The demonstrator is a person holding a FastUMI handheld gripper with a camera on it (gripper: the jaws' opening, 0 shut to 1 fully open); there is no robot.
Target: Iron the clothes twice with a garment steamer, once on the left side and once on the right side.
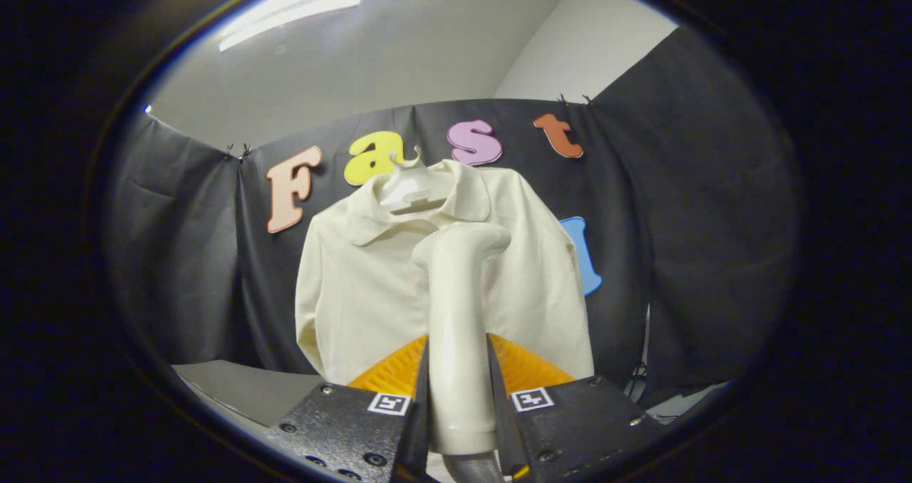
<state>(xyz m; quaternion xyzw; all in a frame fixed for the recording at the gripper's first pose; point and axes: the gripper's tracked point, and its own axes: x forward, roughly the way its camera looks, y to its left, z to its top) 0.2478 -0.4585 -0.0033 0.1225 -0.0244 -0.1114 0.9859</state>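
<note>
Your gripper [457, 397] has its two fingers closed tight against the sides of the cream plastic garment steamer [456, 326], one finger on the left of the handle and one on the right, so you are holding it firmly. The steamer's long axis runs straight up between the fingers, and its rounded head bends over at the top toward the right and away from you, facing the garment.

The cream long-sleeved collared shirt [363, 291] hangs directly beyond the fingers, on a white plastic hanger [412, 191] against the black cloth wall [185, 255]. From where you hold the steamer, its head sits over the shirt's chest, about on the centre line and just below the collar. Whether the head touches the cloth or hangs a little short of it, you cannot tell from here. That centre position is what matters: to do one side, you would need to carry the head off the middle, left or right, and run it along the shirt's height.

The shirt looks soft and light, its front fairly smooth with shallow folds. Its left sleeve hangs free beside the body; the right one is less plain. A grey tabletop [249, 390] lies below it, to the left.
</note>
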